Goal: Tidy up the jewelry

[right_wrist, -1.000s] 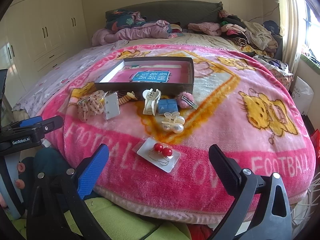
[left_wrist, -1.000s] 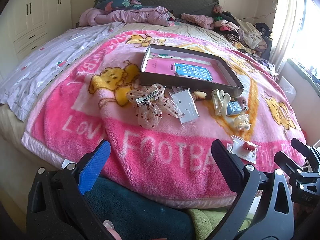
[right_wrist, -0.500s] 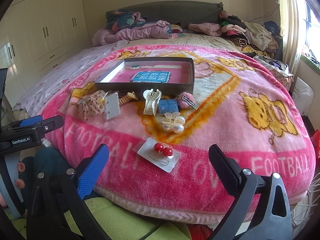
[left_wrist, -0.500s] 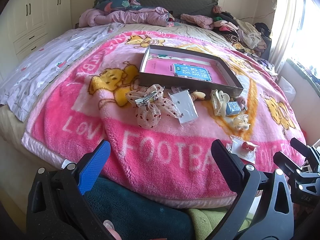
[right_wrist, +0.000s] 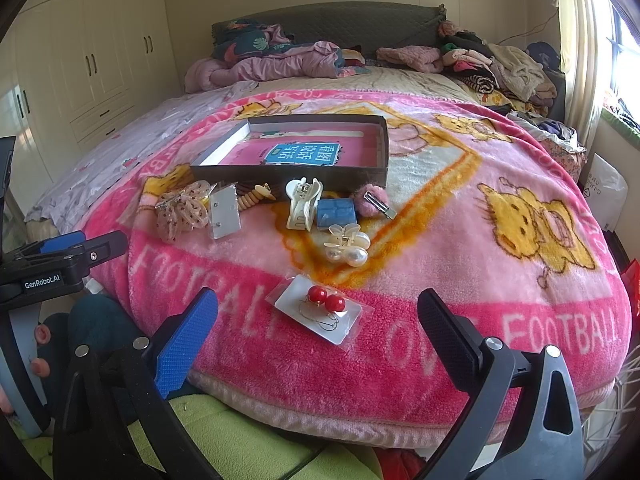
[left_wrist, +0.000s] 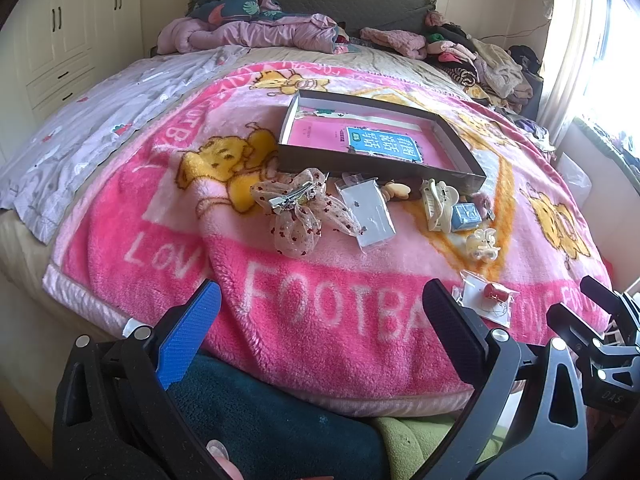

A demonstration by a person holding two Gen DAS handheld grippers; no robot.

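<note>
A shallow dark box [left_wrist: 460, 176] [right_wrist: 288, 174] with a pink book inside lies on the pink blanket. In front of it lie a lace bow clip [left_wrist: 304, 208] [right_wrist: 182, 210], an earring card [left_wrist: 370, 210] [right_wrist: 225, 212], a cream claw clip [left_wrist: 436, 204] [right_wrist: 303, 202], a blue square piece [right_wrist: 336, 212], a pink fuzzy clip [right_wrist: 376, 202], a pearl claw clip [right_wrist: 347, 246] [left_wrist: 482, 244] and a red ball earring card [right_wrist: 324, 312] [left_wrist: 490, 300]. My left gripper [left_wrist: 320, 328] and right gripper [right_wrist: 318, 332] are open and empty, at the bed's near edge.
The bed's far end holds piled bedding [right_wrist: 272, 66] and clothes [right_wrist: 488, 64]. A wardrobe [right_wrist: 88, 56] stands on the left, a window on the right. A grey sheet [left_wrist: 100, 132] covers the left side. The other gripper shows in each view's edge [right_wrist: 60, 260] [left_wrist: 600, 332].
Almost nothing has changed; the left wrist view has shifted very slightly. Both grippers stay open and the items have not moved.
</note>
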